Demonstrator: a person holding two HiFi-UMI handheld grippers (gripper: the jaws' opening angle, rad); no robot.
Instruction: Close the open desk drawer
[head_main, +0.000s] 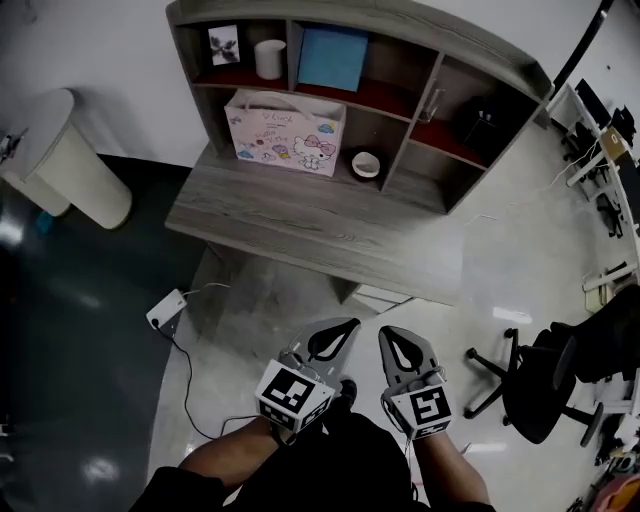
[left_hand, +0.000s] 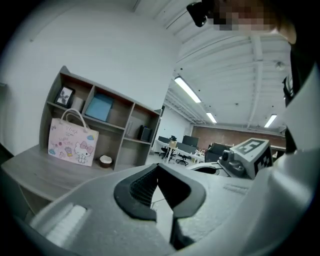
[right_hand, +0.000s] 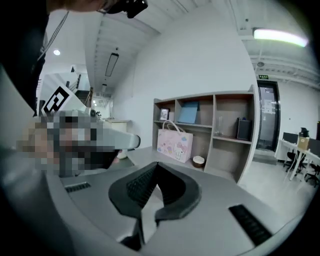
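Both the left hand-held gripper and right hand-held gripper were pressed together on nothing, held short of the counter, and the drawer seemed to be that pale strip tucked under its edge ahead of them, so closing looked basically done.

1. Head view: high, steeply down past left tool and right tool onto worktop, shelf.
2. Left gripper view: near level along jaws; shelf distant, left.
3. Right gripper view: likewise; shelf centre. All share bag.
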